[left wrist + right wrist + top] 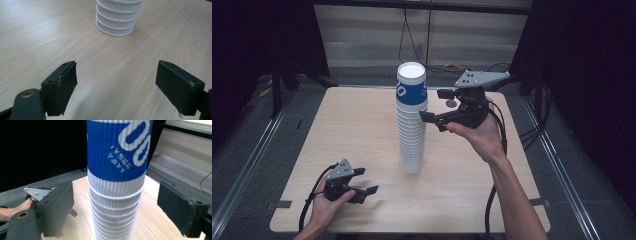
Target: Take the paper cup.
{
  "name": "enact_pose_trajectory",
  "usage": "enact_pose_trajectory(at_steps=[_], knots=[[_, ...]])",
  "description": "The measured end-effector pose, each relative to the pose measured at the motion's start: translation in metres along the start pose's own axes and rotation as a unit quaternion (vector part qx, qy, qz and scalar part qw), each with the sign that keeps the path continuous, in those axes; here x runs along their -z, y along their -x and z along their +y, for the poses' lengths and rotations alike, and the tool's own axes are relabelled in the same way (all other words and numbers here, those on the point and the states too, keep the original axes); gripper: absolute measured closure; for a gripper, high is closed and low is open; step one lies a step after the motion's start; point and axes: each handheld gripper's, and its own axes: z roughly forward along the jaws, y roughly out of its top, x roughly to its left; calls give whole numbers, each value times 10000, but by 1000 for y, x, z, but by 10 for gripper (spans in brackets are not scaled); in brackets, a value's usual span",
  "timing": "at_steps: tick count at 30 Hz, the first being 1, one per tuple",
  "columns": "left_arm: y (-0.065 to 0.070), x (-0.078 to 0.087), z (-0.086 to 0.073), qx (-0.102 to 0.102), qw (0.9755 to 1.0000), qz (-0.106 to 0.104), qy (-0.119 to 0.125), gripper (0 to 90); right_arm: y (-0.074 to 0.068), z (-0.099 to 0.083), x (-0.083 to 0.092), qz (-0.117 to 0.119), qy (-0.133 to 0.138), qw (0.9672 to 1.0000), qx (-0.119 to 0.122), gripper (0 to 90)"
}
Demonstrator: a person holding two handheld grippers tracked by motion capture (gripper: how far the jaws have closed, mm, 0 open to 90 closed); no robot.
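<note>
Cups nested upside down into 1 tall stack (pixel 412 120) are seen at the centre of the high view, standing upright on a pale wooden table (pixel 352 130). The top cup (pixel 411 86) is printed blue and white, while the cups beneath it show as white ribbed rims. The right gripper (pixel 434 106) is held level just right of the stack's upper part, right of centre in the frame, its jaws spread wide and pressed on nothing. In the right gripper view the stack is framed between the 2 black jaws, with clear gaps on both sides. The left gripper (pixel 366 181) is held low over the table at the lower left of the high view, well apart from the stack, its jaws released and empty. In the left gripper view the stack's base (pixel 117 22) is seen at the top centre, beyond the 2 parted jaws.
</note>
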Motion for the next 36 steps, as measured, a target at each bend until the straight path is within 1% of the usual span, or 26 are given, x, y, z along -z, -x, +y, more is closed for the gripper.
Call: enact_pose_trajectory(at_steps=[4, 8, 10, 12, 13, 15, 19, 22, 24, 25, 26, 28, 32, 36], knots=[[0, -1, 0, -11, 10000, -10, -23, 173, 1, 8, -2, 69, 27, 10000, 7, 145], [0, 0, 0, -20, 10000, 5, -23, 173, 2, 15, -3, 89, 2, 10000, 27, 145], [0, -1, 0, -32, 10000, 2, -30, 173, 2, 22, -5, 114, -35, 9999, 47, 143], [0, -1, 0, -28, 10000, -7, -31, 173, 2, 24, -6, 137, -50, 9999, 39, 143], [0, -1, 0, -20, 10000, -17, -40, 173, 1, 27, -9, 137, -111, 9998, 58, 144], [1, -2, -1, -18, 10000, -37, -61, 173, 2, 30, -11, 178, -146, 9997, 57, 144], [2, -3, 0, -70, 9999, -43, -91, 173, 5, 35, -16, 175, -203, 9996, 33, 144], [2, -4, -1, -46, 9999, -39, -83, 173, 9, 40, -21, 194, -268, 9995, -5, 144], [2, -4, -1, -43, 9999, -52, -89, 174, 10, 43, -25, 288, -336, 9990, -70, 146], [2, -4, -1, -43, 9999, -52, -89, 174, 10, 43, -25, 288, -336, 9990, -70, 146], [3, -4, 0, -70, 9999, -64, -86, 175, 11, 46, -28, 210, -374, 9991, -75, 153], [3, -4, -1, -74, 9999, -65, -112, 174, 13, 49, -30, 284, -327, 9990, -124, 164], [4, -5, -1, -41, 9999, -68, -86, 174, 12, 56, -35, 264, -405, 9988, -80, 170], [4, -4, 0, -69, 9999, -68, -88, 174, 13, 60, -36, 274, -350, 9990, -74, 179]])
